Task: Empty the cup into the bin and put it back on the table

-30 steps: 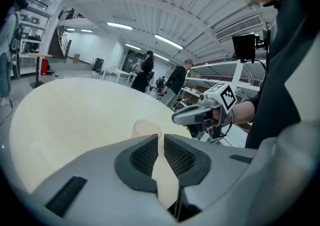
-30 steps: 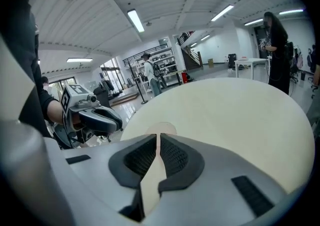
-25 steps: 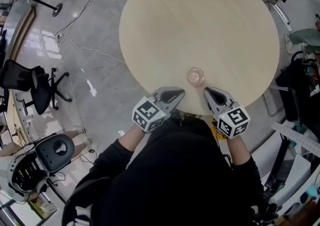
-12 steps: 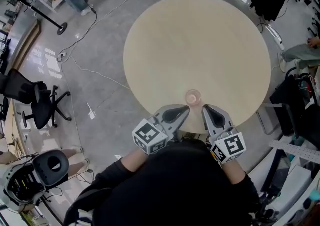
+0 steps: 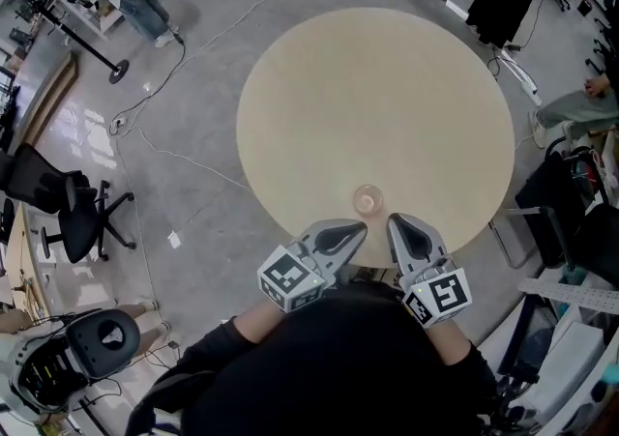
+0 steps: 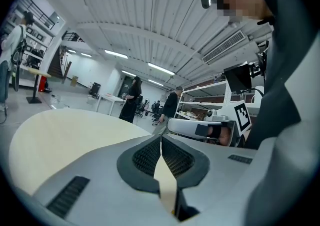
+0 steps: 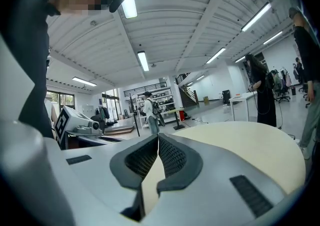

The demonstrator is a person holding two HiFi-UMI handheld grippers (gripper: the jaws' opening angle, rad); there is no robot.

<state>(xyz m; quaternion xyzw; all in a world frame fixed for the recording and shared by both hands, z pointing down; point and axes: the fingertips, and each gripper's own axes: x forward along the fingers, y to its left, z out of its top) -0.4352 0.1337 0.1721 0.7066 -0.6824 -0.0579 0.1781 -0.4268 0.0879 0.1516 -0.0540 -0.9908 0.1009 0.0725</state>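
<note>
A small clear cup stands upright near the closest edge of the round beige table.

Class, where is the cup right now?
Head view: the cup stands on the round table by its near edge, just beyond the left tool and right tool.

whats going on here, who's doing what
A person stands at the near edge of a round table with a gripper in each hand. The left gripper and right gripper are both shut and empty, held side by side and pointing towards a small clear cup that stands on the table just beyond their tips. Neither gripper touches the cup, so nothing has been picked up yet.
</note>
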